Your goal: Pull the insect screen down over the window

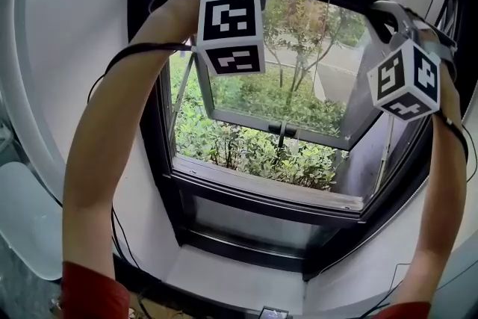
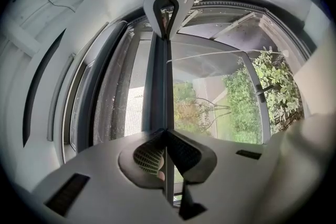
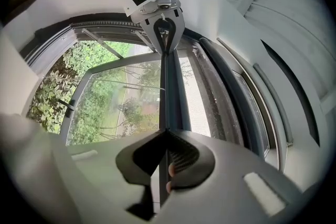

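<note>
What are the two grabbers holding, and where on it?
Both hold the insect screen's dark pull bar. The left gripper is shut on its thin edge toward the left side, and the right gripper is shut on it toward the right side.

Bright daylight through the window [image 1: 258,198], dim backlit interior, strong fisheye distortion at the edges, soft-focus foreground.

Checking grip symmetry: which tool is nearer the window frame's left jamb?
Left. The left tool clamps the screen bar toward the left jamb; the right tool clamps it toward the opposite side.
</note>
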